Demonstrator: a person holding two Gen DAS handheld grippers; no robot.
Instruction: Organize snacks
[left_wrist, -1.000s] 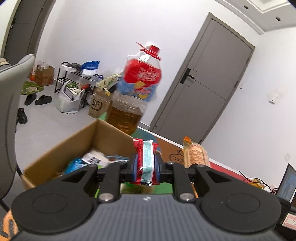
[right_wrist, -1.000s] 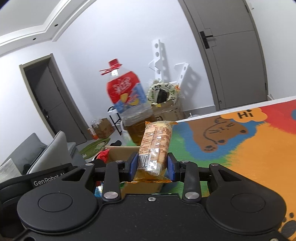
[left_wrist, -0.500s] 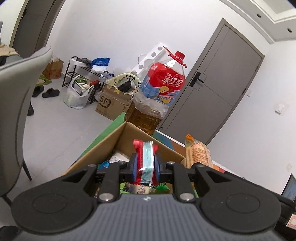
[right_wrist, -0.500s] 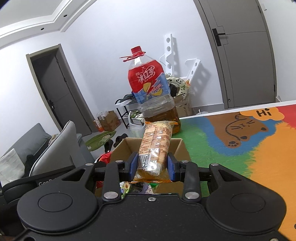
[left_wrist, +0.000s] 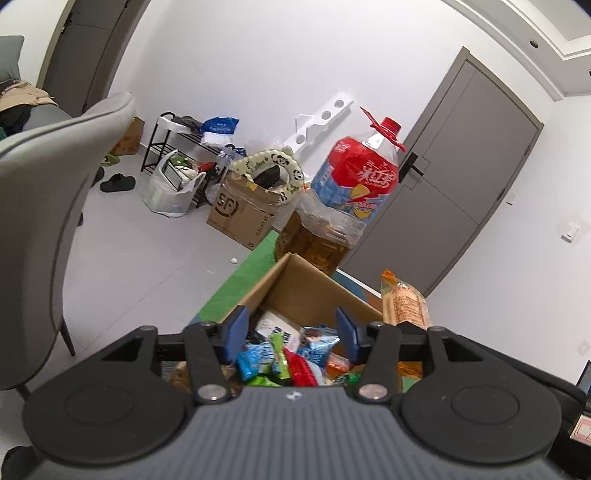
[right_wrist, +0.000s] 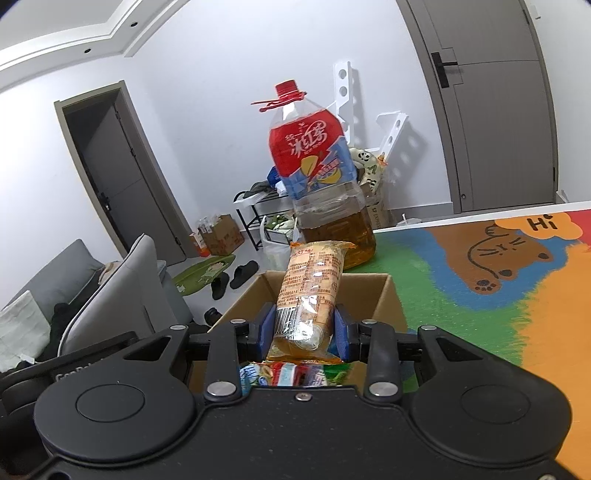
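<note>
Here, your left gripper (left_wrist: 291, 329) is hanging above the open cardboard box (left_wrist: 314, 291), its blue pads (left_wrist: 236, 329) standing wide apart and gripping nothing. Below and between the pads, a heap of loose snack packets (left_wrist: 284, 360) is lying inside the box, a red packet (left_wrist: 301, 371) among the blue and green ones. Beyond the box's far corner, a large oil bottle (left_wrist: 343, 206) with a red cap is standing on the colourful table mat (right_wrist: 480, 280), near the mat's far edge. To the right, your right gripper (right_wrist: 303, 330) is clamping an orange biscuit pack (right_wrist: 308, 295) between narrowed pads, squeezing its lower half. The pack is pointing up and slightly away from you, over the box's near edge, and is also showing at the box's right side (left_wrist: 404, 304).
</note>
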